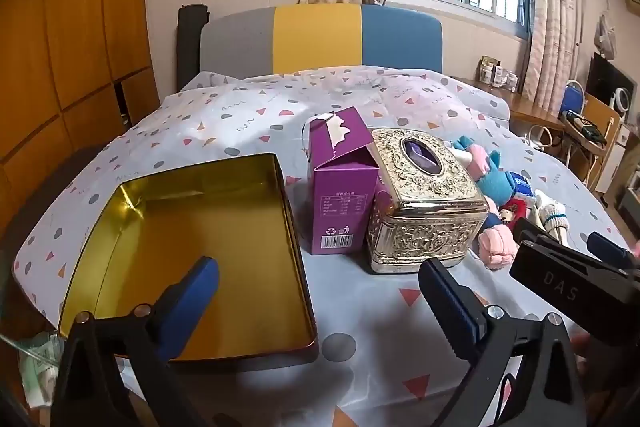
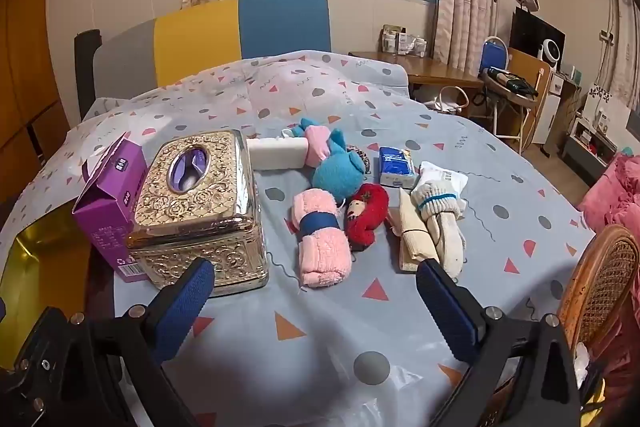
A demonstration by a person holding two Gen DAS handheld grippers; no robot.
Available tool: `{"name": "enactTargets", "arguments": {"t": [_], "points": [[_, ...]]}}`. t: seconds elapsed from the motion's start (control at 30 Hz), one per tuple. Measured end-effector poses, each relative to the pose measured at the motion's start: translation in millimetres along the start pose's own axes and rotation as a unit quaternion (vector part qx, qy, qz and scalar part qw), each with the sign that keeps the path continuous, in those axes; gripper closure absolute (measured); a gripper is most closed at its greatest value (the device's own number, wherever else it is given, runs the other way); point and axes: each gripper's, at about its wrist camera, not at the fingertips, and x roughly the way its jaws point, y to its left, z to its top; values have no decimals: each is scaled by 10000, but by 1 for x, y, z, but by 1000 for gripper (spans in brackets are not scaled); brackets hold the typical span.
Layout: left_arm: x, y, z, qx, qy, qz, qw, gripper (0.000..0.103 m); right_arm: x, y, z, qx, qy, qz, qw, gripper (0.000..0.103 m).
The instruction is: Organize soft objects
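Soft things lie on the patterned cloth to the right of an ornate gold tissue box (image 2: 200, 203): a rolled pink towel (image 2: 322, 239) with a blue band, a blue and pink plush toy (image 2: 334, 167), a red doll (image 2: 366, 213), rolled white socks (image 2: 438, 211), a beige cloth roll (image 2: 412, 235) and a white sponge block (image 2: 276, 153). An open gold tin (image 1: 192, 255) sits at the left. My left gripper (image 1: 320, 299) is open and empty, its left finger over the tin. My right gripper (image 2: 314, 307) is open and empty, just short of the pink towel; it also shows in the left wrist view (image 1: 568, 247).
A purple carton (image 1: 340, 183) stands between the tin and the tissue box (image 1: 420, 199). A blue tissue pack (image 2: 394, 167) lies behind the socks. A wicker chair (image 2: 600, 287) stands at the right table edge. A sofa back (image 2: 208, 39) is behind the table.
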Motion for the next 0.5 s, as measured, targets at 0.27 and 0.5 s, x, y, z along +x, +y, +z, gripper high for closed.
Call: {"name": "enactTargets", "arguments": {"t": [0.27, 0.5], "points": [[5, 6, -4, -12, -6, 61, 10000, 2, 1, 2, -1, -107, -34, -11, 9999, 0], [2, 6, -2, -36, 18, 127, 9999, 2, 3, 5, -2, -112, -7, 36, 9999, 0]]}}
